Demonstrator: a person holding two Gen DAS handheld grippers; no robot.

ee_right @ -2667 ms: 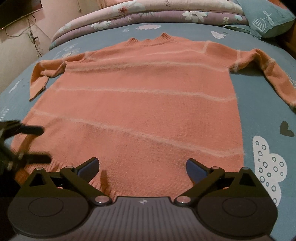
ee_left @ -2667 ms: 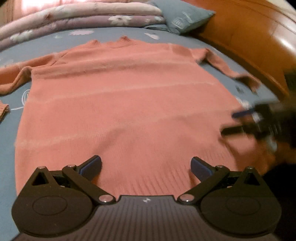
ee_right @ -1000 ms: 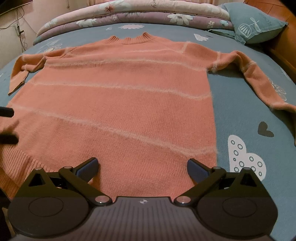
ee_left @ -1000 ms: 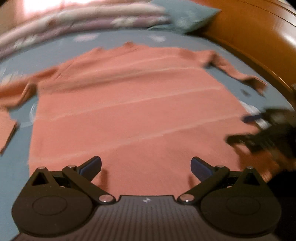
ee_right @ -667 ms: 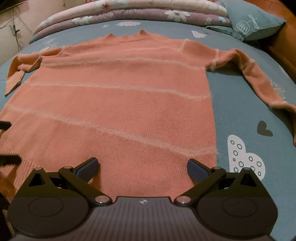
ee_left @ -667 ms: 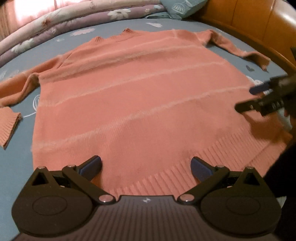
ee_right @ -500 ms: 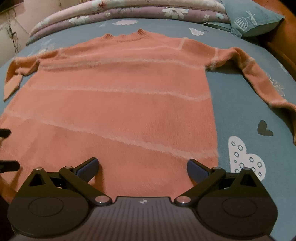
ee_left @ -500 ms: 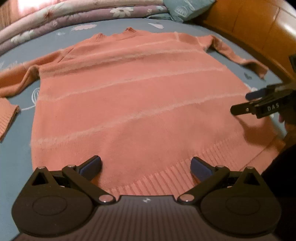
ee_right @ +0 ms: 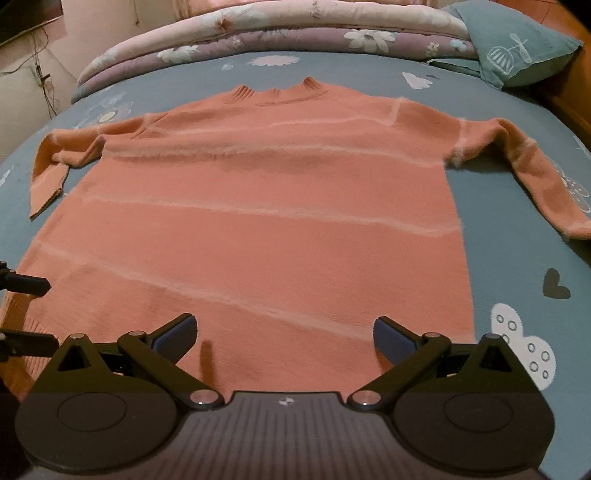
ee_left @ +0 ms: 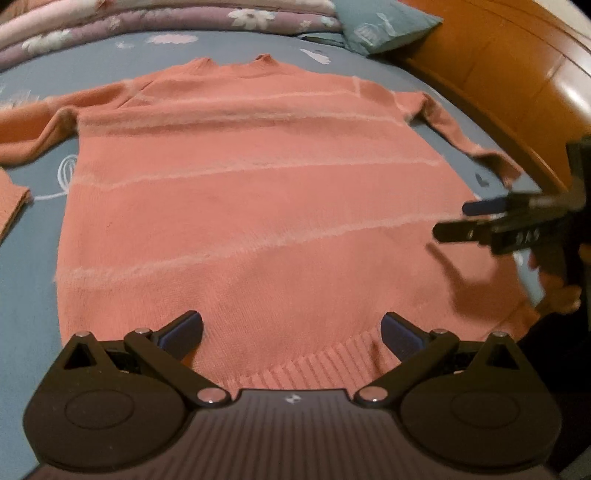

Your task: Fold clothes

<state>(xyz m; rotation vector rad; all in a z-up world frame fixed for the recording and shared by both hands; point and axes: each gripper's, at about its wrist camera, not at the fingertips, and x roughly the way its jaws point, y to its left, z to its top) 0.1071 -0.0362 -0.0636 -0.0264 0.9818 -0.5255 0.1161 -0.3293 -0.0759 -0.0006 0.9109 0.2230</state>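
Note:
A salmon-pink knitted sweater (ee_left: pixel 258 192) with pale fuzzy stripes lies flat on the bed, collar far, ribbed hem near; it also shows in the right wrist view (ee_right: pixel 273 206). Both sleeves are spread out to the sides. My left gripper (ee_left: pixel 291 328) is open and empty just above the hem. My right gripper (ee_right: pixel 284 332) is open and empty above the lower right part of the sweater. The right gripper shows in the left wrist view (ee_left: pixel 454 219) over the sweater's right edge. The left gripper's fingers (ee_right: pixel 26 284) show at the right wrist view's left edge.
The blue bedsheet (ee_right: pixel 524 266) has cloud and heart prints. Folded floral quilts (ee_right: pixel 280 26) and a teal pillow (ee_right: pixel 517 40) lie at the far end. A wooden bed frame (ee_left: pixel 517 81) runs along the right side.
Both grippers have moved a little forward over the sweater's lower part and stayed open. The sweater has not moved.

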